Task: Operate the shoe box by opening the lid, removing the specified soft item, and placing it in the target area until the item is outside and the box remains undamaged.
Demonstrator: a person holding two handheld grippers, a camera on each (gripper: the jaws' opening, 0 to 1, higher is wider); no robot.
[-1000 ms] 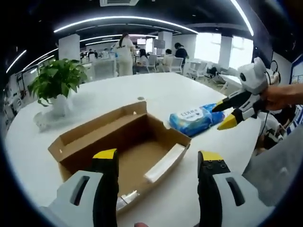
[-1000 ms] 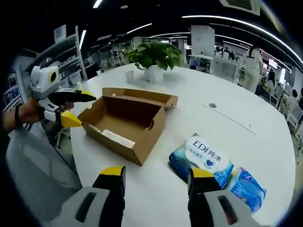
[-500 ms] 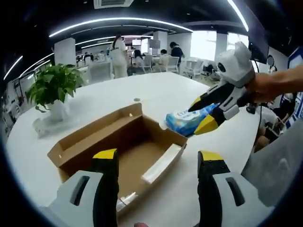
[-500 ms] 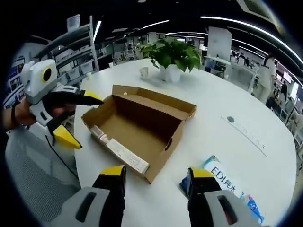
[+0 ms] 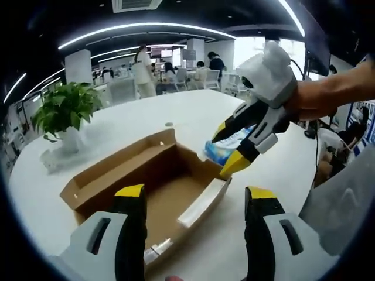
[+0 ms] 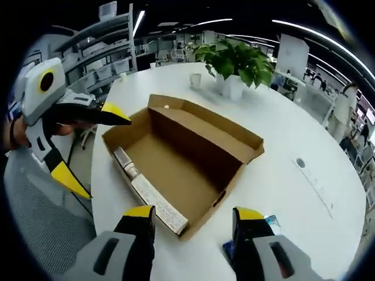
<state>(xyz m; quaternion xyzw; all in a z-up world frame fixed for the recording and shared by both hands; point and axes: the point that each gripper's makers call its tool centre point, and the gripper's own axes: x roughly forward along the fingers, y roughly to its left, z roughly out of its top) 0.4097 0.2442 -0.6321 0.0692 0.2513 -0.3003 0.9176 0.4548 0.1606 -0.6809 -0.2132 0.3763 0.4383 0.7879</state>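
White table [image 6: 304,134] carries the open shoe box [image 6: 193,158], potted plant [image 6: 234,64] at 12 o'clock; both grippers' jaws spread, blue packet [image 5: 225,146] partly hidden, probably wipes.

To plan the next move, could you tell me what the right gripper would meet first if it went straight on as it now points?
Probably the near wall of the open shoe box, just ahead of the right gripper; depth is uncertain.

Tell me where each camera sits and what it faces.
Left gripper view: rides the left tongs, faces the open brown cardboard shoe box; right tongs and forearm enter.
Right gripper view: rides the right tongs, looks down into the box; left tongs enter.
Shared: box, white round table, potted green plant.
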